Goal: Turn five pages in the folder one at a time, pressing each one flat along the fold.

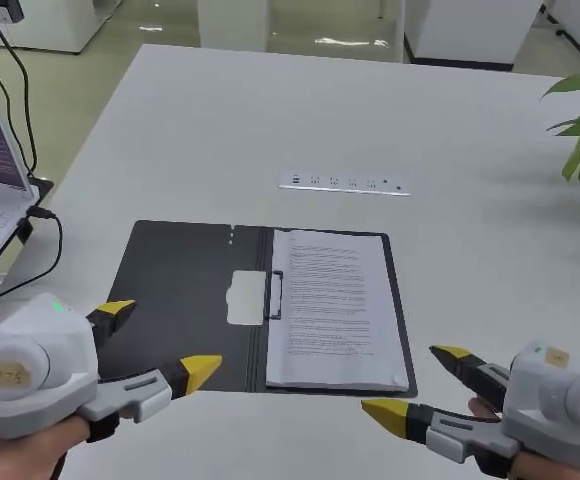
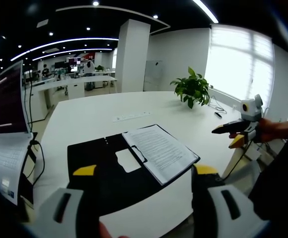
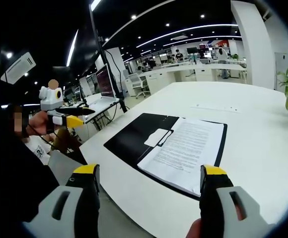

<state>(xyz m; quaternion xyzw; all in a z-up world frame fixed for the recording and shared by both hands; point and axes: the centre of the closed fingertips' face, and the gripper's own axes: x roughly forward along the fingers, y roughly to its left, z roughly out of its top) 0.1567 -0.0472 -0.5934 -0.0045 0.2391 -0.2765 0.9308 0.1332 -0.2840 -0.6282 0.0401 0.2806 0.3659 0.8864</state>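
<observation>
With left tongs [image 1: 162, 338] and right tongs [image 1: 415, 380] both wide and empty, we should nip only the top page [image 1: 330, 300] by its corner, just ahead of the right tongs.

White table [image 1: 220, 120] with a black folder [image 1: 185, 290] lying open and flat near its front edge. A stack of printed sheets [image 1: 330, 300] rests on the folder's right half, and the left half is bare. Beyond the folder, well apart from it, a narrow socket strip [image 1: 345, 183] is set flush in the tabletop.
</observation>
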